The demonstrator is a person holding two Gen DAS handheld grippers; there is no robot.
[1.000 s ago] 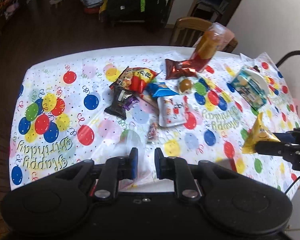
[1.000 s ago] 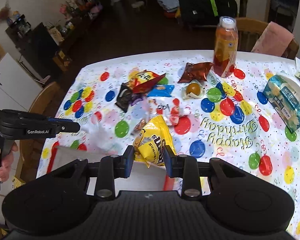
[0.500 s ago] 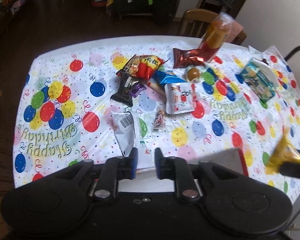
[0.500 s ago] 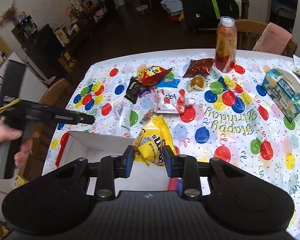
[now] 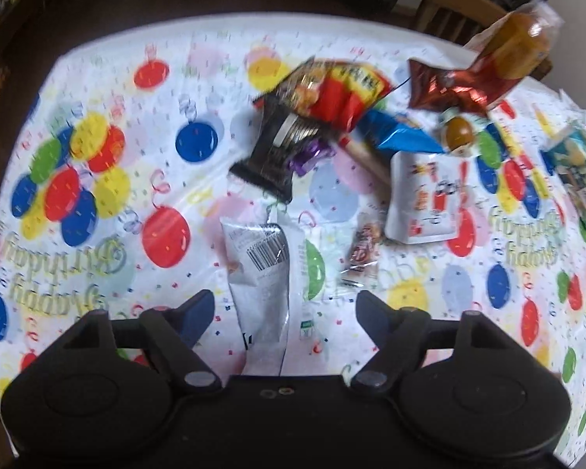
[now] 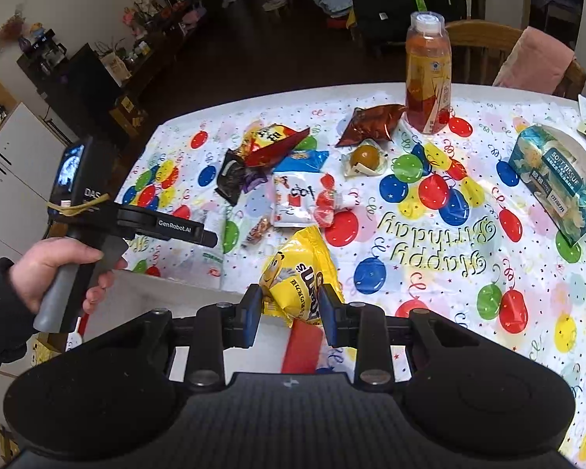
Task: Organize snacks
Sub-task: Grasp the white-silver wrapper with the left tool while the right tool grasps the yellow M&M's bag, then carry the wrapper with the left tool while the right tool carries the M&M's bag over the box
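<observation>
A yellow M&M's bag (image 6: pixel 299 273) is clamped between the fingers of the right gripper (image 6: pixel 290 314), held above a white box (image 6: pixel 199 301) at the table's near edge. The left gripper (image 5: pixel 285 308) is spread wide over a white barcoded packet (image 5: pixel 259 269) lying on the balloon tablecloth (image 5: pixel 136 179), with the remaining snacks scattered beyond.

Left hand-held gripper (image 6: pixel 209 237): "GenRobot.AI" in white on side of arm; "DAS" partly visible on black body behind.
Tissue pack (image 6: pixel 558 191): "SOFT TISSUE".
Tablecloth (image 6: pixel 429 273): "Happy Birthday", upside down from right wrist view; same words repeated in left wrist view.
Yellow bag (image 6: pixel 301 273): M&M's lettering, partly hidden.
White pouch (image 6: pixel 293 199): "100", inverted.
Silver packet (image 5: pixel 259 269): barcode, digits unreadable.
</observation>
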